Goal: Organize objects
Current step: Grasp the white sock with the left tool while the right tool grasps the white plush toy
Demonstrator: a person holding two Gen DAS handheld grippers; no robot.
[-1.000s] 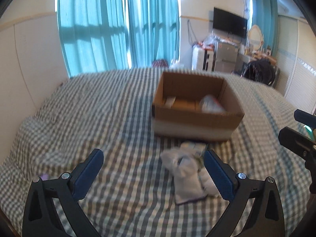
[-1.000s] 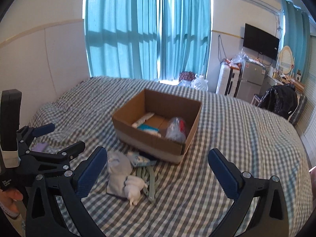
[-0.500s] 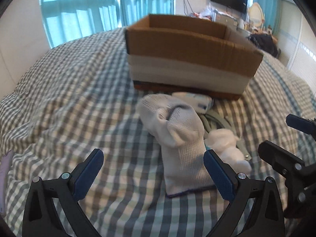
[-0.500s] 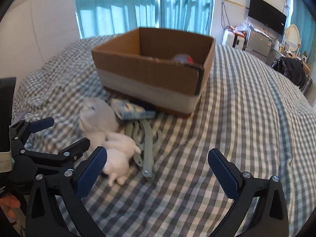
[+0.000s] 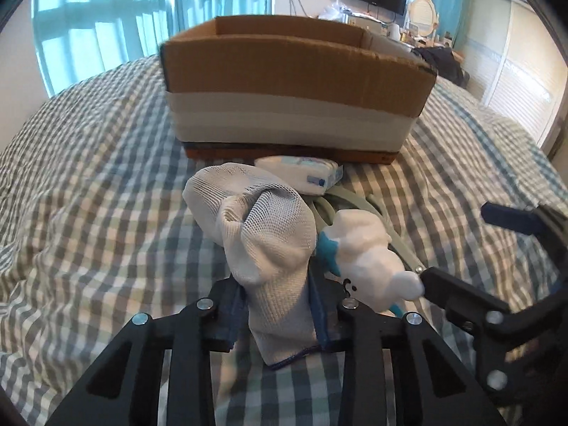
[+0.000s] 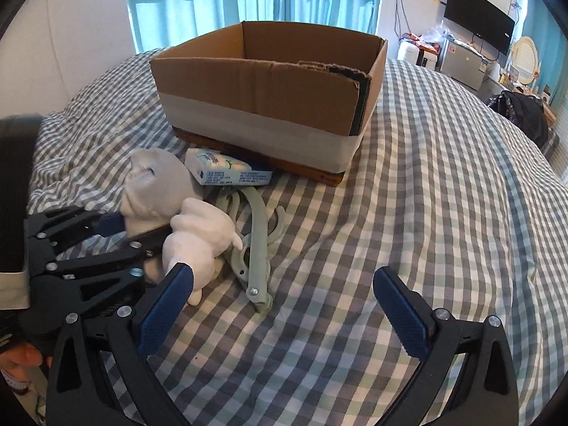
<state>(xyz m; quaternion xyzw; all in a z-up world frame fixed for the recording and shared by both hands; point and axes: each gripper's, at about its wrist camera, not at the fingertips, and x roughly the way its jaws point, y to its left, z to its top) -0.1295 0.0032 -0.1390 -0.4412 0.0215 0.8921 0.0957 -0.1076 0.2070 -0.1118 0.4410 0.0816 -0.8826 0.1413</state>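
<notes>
Left gripper is seen closing on the white sock — its blue pads are pressed against the sock's lower end. Right gripper is held wide apart, nothing between its jaws. Sock, white plush toy, tissue pack and grey clip lie on the checked bed — just before the cardboard box.

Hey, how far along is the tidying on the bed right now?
Early on. The cardboard box stands on the bed; its contents are hidden from here. In hand: the left gripper is closing on the white sock. The right gripper is open and empty. Left on the bed: the white plush toy, tissue pack and grey-green hanger.
</notes>
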